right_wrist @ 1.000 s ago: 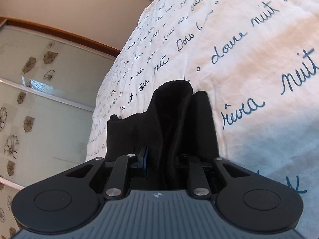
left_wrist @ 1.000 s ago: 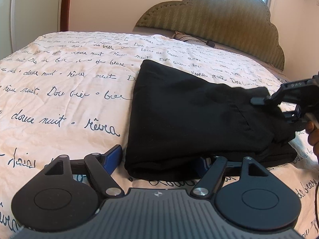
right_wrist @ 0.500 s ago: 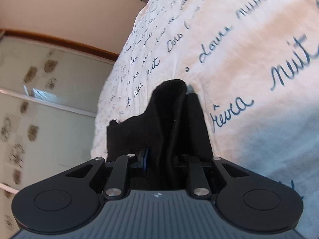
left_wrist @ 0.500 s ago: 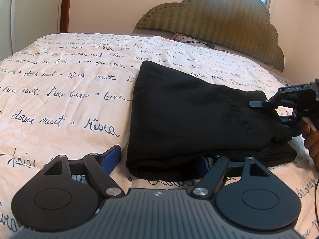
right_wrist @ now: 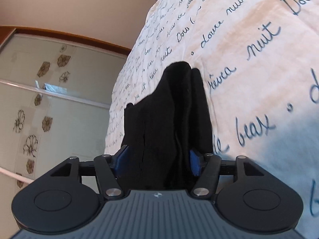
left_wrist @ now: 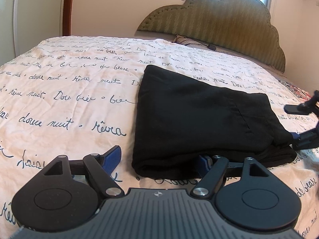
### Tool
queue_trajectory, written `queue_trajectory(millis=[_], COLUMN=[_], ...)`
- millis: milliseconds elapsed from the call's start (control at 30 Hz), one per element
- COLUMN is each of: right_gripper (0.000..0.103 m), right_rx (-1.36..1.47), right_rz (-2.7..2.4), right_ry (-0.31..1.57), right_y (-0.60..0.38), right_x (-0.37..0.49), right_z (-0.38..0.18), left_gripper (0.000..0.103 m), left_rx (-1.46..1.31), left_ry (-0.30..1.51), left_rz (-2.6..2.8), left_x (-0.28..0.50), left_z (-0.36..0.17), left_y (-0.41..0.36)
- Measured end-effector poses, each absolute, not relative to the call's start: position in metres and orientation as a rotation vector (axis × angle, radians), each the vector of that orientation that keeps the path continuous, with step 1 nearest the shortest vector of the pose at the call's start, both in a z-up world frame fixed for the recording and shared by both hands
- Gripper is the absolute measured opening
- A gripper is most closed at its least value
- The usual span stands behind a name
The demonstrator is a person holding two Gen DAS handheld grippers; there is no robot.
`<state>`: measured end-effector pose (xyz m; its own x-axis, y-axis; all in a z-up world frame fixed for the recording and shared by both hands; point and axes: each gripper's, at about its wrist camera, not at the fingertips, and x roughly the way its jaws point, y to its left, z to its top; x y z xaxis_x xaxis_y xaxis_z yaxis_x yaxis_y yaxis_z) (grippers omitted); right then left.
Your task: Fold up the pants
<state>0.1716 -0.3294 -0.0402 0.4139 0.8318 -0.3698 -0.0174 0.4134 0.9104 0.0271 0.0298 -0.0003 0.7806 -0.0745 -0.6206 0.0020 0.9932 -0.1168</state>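
Folded black pants (left_wrist: pixel 199 119) lie on the script-printed bedspread (left_wrist: pixel 59 99); the left gripper (left_wrist: pixel 159 159) stands spread at their near edge.

Left wrist cam sits low at bed's (left_wrist: pixel 65 103) foot edge, facing headboard (left_wrist: pixel 219 20) over folded pants (left_wrist: pixel 195 119), w/ right tool (left_wrist: pixel 299 123) at frame's right edge; right wrist cam rolled sideways, v. close on same pants (right_wrist: pixel 169 119), facing wardrobe doors (right_wrist: pixel 59 91); both share pants & bedspread.
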Motion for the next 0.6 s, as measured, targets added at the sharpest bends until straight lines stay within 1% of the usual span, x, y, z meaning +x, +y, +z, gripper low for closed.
queue_trajectory(millis=[133, 200, 233, 267, 300, 333, 367, 433, 467, 600], right_gripper=[0.061, 0.057, 0.051, 0.048, 0.048, 0.041, 0.027, 0.017, 0.014, 0.013], right_rx=[1.004, 0.970, 0.951, 0.957, 0.977, 0.984, 0.975, 0.959, 0.946, 0.891], right_rz=[0.712, 0.708, 0.699, 0.699, 0.700, 0.697, 0.686, 0.687, 0.696, 0.708], right_ry=[0.978, 1.008, 1.032, 1.035, 1.033, 1.032, 1.038, 1.041, 1.024, 0.971], right_y=[-0.325, -0.319, -0.316, -0.317, -0.319, -0.320, -0.321, -0.322, -0.322, -0.322], right_x=[0.162, 0.163, 0.164, 0.165, 0.165, 0.165, 0.165, 0.164, 0.161, 0.154], right_z=[-0.038, -0.042, -0.047, -0.051, -0.052, -0.052, -0.052, -0.052, -0.049, -0.033], left_gripper=[0.079, 0.080, 0.079, 0.079, 0.079, 0.079, 0.080, 0.080, 0.080, 0.080], left_rx=[-0.105, -0.102, -0.102, -0.102, -0.103, -0.105, -0.105, -0.106, -0.105, -0.109], left_ry=[0.676, 0.677, 0.677, 0.677, 0.677, 0.677, 0.676, 0.676, 0.675, 0.677], left_rz=[-0.038, -0.038, -0.038, -0.037, -0.037, -0.037, -0.036, -0.033, -0.032, -0.031], left_x=[0.028, 0.028, 0.028, 0.028, 0.028, 0.028, 0.028, 0.028, 0.028, 0.027], left_z=[-0.002, -0.002, -0.001, -0.001, -0.001, -0.001, -0.001, -0.001, -0.001, 0.001], left_y=[0.028, 0.027, 0.027, 0.027, 0.027, 0.028, 0.028, 0.028, 0.028, 0.030])
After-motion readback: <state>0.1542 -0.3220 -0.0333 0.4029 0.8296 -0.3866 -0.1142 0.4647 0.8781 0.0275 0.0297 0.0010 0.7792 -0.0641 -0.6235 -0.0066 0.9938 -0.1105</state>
